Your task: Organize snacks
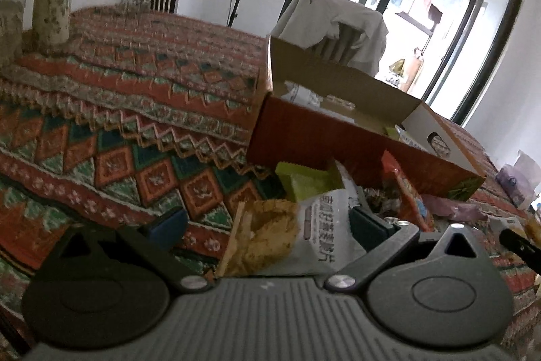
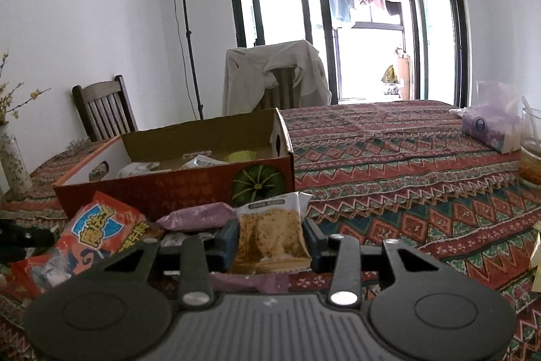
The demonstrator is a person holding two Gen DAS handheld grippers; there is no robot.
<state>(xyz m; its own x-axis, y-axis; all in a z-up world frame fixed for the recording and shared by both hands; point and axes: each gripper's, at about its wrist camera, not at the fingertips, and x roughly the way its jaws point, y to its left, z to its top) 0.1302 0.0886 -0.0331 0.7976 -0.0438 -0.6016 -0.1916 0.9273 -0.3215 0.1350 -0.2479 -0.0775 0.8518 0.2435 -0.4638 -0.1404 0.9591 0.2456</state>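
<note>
Crinkly foil-and-paper snack packet (image 1: 287,235) between the wide-spread pads of the left gripper (image 1: 267,222), untouched, atop the loose pile just before the orange cardboard box (image 1: 338,141) on the woven patterned cloth (image 1: 118,124); probably light, slippery, crushable, best pinched across a flat face. From the right wrist: right gripper (image 2: 270,239) clamped on a similar pale packet (image 2: 270,232), thin and limp, near the box.
</note>
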